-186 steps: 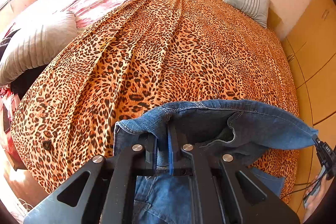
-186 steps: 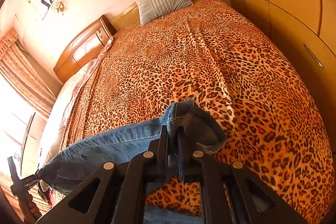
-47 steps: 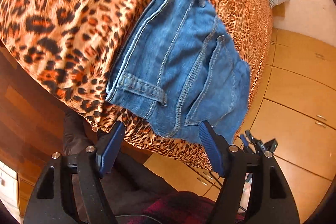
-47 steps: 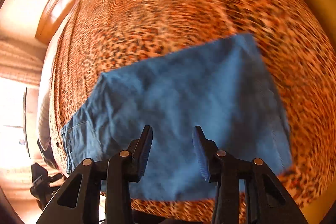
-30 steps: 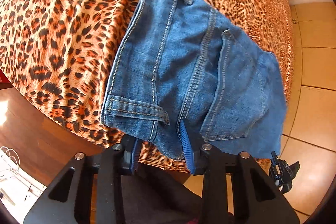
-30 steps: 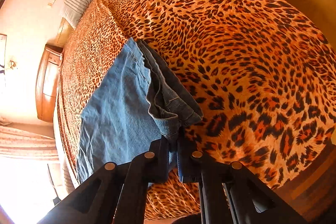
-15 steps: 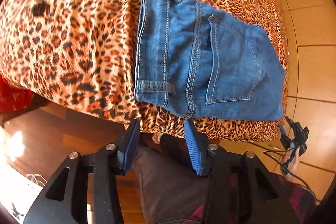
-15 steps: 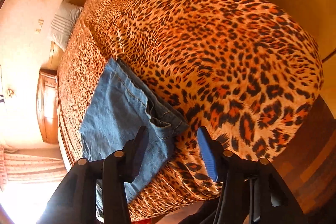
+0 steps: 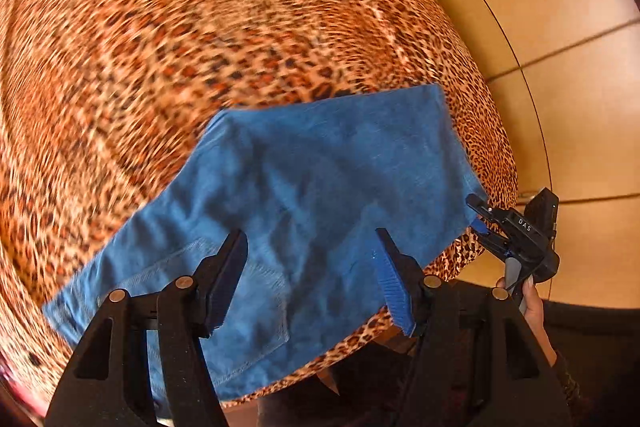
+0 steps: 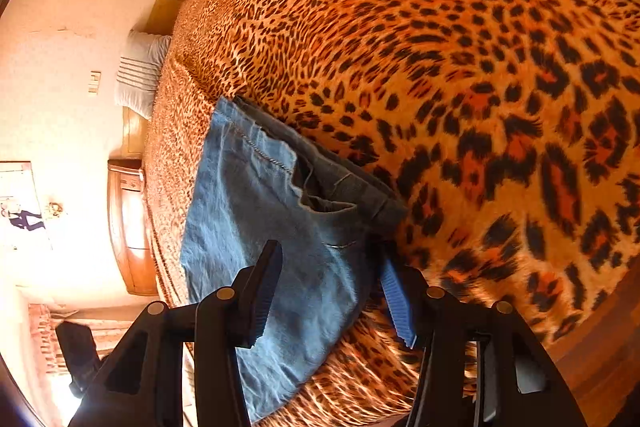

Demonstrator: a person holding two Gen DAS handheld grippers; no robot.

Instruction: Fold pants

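Bedroom; bed under a leopard-print bedspread (image 9: 200, 47), wooden wardrobe doors (image 9: 560, 27) along one side.

Left wrist view (much of it motion-blurred):
- Folded blue jeans (image 9: 320, 187), lying flat on the bedspread near the bed's edge, a back pocket facing up at lower left.
- Left gripper (image 9: 312, 279), above the jeans, jaws opening, blue pads apart with nothing pinched between them.
- Right gripper (image 9: 486, 221), seen from the side at the jeans' right corner, carried in a hand (image 9: 532, 303); its jaws parted, tips just beside the denim edge.

Right wrist view:
- Bedspread (image 10: 480, 67) fills the upper right; a grey striped pillow (image 10: 140, 75) and wooden headboard (image 10: 132, 227) at far left, against a pale wall.
- Jeans (image 10: 260, 227), folded in layers, hems stacked along the upper right edge.
- Right gripper (image 10: 332, 295), about half spread, straddling the near corner of the fold; neither pad presses on the cloth.
- Wooden floor (image 10: 600, 359) at lower right.
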